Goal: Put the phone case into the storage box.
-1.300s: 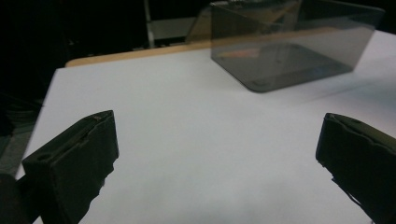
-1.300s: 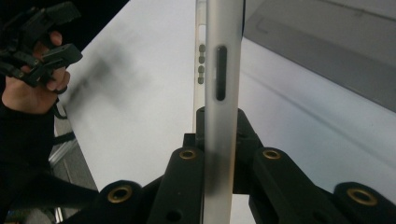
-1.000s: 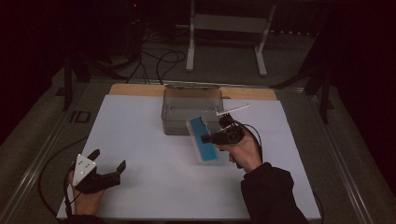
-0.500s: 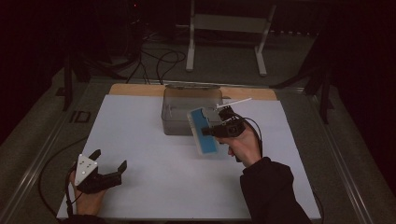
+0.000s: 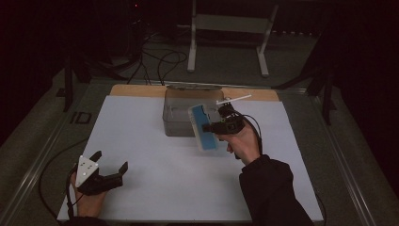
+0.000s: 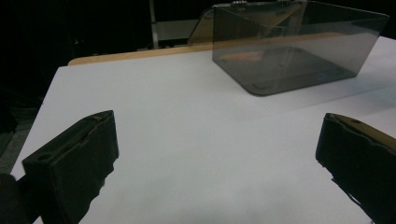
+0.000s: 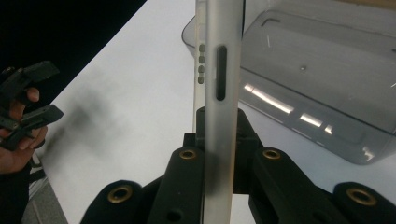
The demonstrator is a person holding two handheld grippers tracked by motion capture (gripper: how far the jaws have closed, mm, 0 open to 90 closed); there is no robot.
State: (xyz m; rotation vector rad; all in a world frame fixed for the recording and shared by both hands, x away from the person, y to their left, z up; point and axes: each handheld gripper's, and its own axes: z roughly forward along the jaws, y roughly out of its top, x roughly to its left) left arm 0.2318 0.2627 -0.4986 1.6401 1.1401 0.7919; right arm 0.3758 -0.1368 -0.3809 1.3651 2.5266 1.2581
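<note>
A blue phone in a pale case hangs tilted in the air just in front of a clear grey plastic box. My right gripper is shut on it from the right. In the right gripper view the phone stands edge-on, side buttons showing, clamped by my right gripper, with the box close behind it. My left gripper rests open at the table's front left. Nothing lies in my left gripper, and the box sits far ahead of it.
A white sheet covers the table, and a wooden board edge shows at the back. A white metal stand and cables sit on the floor beyond. The left hand with its gripper shows far off in the right gripper view.
My right gripper has carried the phone up and away from me, closer to the box's front wall. The left gripper has stayed in place.
</note>
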